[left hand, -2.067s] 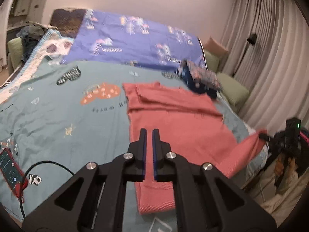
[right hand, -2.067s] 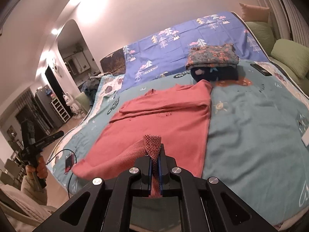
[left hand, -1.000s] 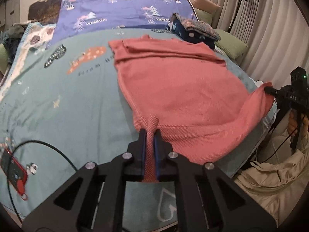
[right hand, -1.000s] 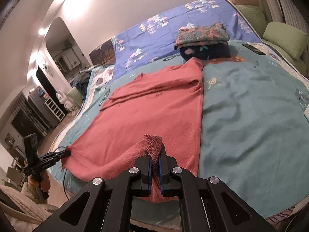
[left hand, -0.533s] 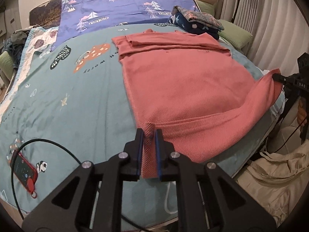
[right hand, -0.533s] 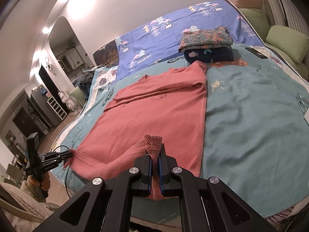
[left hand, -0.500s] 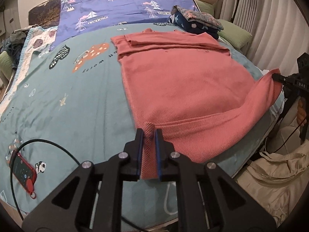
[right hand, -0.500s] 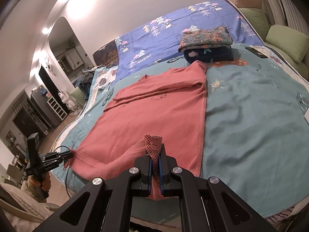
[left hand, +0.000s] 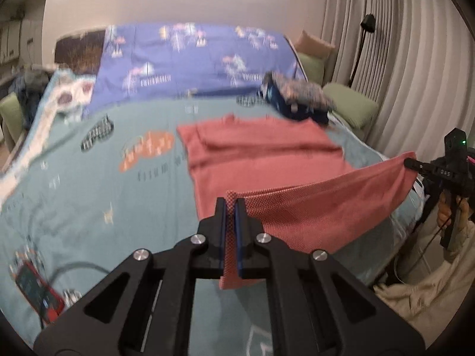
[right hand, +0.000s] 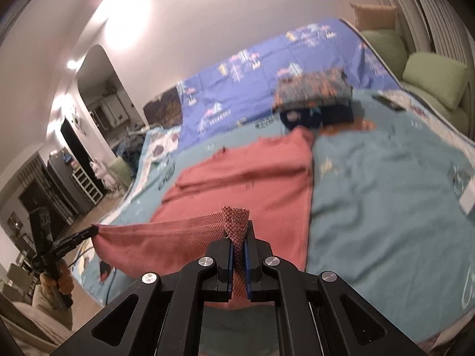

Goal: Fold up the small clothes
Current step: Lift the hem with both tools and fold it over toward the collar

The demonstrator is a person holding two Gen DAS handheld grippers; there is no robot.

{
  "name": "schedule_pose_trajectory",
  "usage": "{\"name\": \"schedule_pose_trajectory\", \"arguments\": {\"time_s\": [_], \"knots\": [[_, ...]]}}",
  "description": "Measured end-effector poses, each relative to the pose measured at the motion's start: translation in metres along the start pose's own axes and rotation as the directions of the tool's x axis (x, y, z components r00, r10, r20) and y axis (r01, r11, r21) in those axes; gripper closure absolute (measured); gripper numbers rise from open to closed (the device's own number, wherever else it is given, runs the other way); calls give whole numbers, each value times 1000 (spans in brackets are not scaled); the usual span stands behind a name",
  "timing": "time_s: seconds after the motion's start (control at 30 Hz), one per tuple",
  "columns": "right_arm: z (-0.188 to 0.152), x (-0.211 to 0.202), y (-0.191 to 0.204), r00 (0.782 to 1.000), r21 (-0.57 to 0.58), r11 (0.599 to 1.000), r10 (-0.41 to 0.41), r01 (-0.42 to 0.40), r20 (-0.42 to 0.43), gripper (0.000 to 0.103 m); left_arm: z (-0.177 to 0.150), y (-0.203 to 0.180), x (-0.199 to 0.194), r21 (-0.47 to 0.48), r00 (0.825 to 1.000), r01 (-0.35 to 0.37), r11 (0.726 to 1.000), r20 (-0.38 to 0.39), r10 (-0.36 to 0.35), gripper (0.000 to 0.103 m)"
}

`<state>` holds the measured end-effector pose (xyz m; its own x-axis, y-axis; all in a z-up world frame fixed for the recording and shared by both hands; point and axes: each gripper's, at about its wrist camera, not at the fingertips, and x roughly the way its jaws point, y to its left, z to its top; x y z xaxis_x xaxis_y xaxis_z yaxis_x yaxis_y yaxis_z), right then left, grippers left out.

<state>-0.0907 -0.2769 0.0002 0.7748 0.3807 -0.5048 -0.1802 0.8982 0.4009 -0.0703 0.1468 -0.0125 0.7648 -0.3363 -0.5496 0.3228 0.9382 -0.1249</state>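
A salmon-red knit garment (left hand: 267, 154) lies on the teal bedspread, its far end flat with the top folded over. My left gripper (left hand: 230, 204) is shut on one near hem corner. My right gripper (right hand: 237, 231) is shut on the other near corner. The hem (left hand: 326, 204) hangs lifted and stretched between the two grippers, above the bed's near edge. In the left wrist view the right gripper (left hand: 411, 163) shows at the far right with cloth in it. In the right wrist view the left gripper (right hand: 89, 233) shows at the left, a hand (right hand: 61, 279) under it.
A stack of folded clothes (left hand: 299, 98) sits at the garment's far right corner. A red phone (left hand: 37, 290) with a cable lies near the bed's left front. Green cushions (right hand: 433, 80) and curtains (left hand: 415, 59) line the right side. A blue patterned sheet (left hand: 193, 56) covers the head.
Both grippers rose, lifting the near hem off the bed, so it now hangs taut between them. Both views tilted up toward the head of the bed.
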Motion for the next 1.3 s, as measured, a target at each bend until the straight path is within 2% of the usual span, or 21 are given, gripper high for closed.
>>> {"name": "schedule_pose_trajectory", "arguments": {"time_s": [0.17, 0.33, 0.73, 0.9, 1.03, 1.2, 1.3], "knots": [[33, 2, 9, 998, -47, 999, 6, -3, 59, 98, 37, -1, 14, 24, 998, -13, 1000, 65, 12, 97], [69, 20, 10, 996, -70, 998, 6, 0, 84, 98, 71, 0, 33, 20, 994, -13, 1000, 104, 10, 97], [150, 111, -17, 997, -55, 998, -20, 25, 79, 98, 138, 3, 102, 53, 990, -67, 996, 131, 59, 97], [172, 151, -36, 997, -34, 999, -34, 36, 66, 99, 162, 26, 151, 26, 989, -105, 994, 104, 102, 97], [185, 191, -51, 998, -29, 998, -51, 52, 34, 99, 172, 43, 203, 6, 991, -124, 992, 46, 123, 97], [194, 250, -74, 994, -18, 995, -100, 100, -32, 99, 168, 58, 265, -3, 987, -159, 987, -37, 159, 97], [190, 288, -94, 985, -3, 991, -133, 133, -108, 99, 156, 64, 299, 11, 977, -180, 984, -111, 181, 97]]}}
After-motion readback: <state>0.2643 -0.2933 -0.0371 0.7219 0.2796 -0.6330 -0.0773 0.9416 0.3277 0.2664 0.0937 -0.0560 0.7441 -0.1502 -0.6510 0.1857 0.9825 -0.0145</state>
